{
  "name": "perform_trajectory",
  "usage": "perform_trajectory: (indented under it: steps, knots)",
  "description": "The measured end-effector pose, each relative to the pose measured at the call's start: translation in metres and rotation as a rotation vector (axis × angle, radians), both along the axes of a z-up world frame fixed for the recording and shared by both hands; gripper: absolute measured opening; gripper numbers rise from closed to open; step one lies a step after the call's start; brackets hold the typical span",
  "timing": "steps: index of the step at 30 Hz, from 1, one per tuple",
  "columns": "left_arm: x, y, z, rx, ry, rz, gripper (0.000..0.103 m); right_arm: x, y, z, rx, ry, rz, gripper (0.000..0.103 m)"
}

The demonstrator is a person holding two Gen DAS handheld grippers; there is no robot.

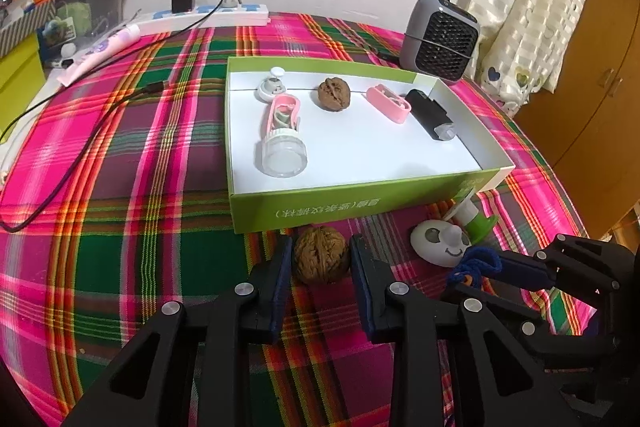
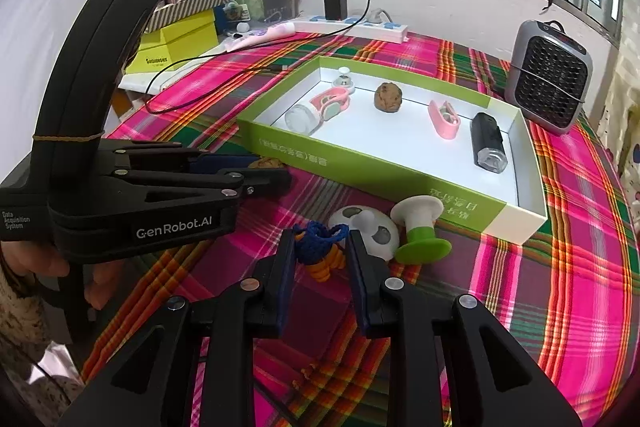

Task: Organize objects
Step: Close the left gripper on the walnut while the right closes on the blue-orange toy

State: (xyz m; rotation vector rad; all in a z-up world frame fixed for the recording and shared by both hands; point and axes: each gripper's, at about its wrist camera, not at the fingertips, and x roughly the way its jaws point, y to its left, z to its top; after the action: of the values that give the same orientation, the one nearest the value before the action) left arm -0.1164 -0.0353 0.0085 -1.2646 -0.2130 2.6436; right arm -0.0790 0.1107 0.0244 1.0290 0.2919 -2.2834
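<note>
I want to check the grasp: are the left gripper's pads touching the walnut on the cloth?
Cannot tell. In the left wrist view the left gripper brackets the walnut closely; neither a gap nor pressing shows plainly.

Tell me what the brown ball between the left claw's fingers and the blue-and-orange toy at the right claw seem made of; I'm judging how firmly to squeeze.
The brown ball looks like a real walnut: hard, matte, deeply wrinkled woody shell. The blue-and-orange toy looks like crocheted yarn: soft, fuzzy, with visible stitch loops and a braided cord, so probably squashy. Both sit between open fingers of the left claw and right claw.
</note>
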Motion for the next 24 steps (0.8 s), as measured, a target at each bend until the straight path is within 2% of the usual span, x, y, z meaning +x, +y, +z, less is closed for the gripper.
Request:
perform_trajectory:
  steps: [12,24]
  knots:
    - [0.003,0.005,0.02,0.008,0.04,-0.012,0.027,-0.008,0.006,0.013,-0.029,0.016,-0.012,0.026]
    - [-0.018,0.009,0.034,0.009,0.065,-0.014,0.027,-0.036,0.016,0.028,-0.036,0.044,-0.056,0.026]
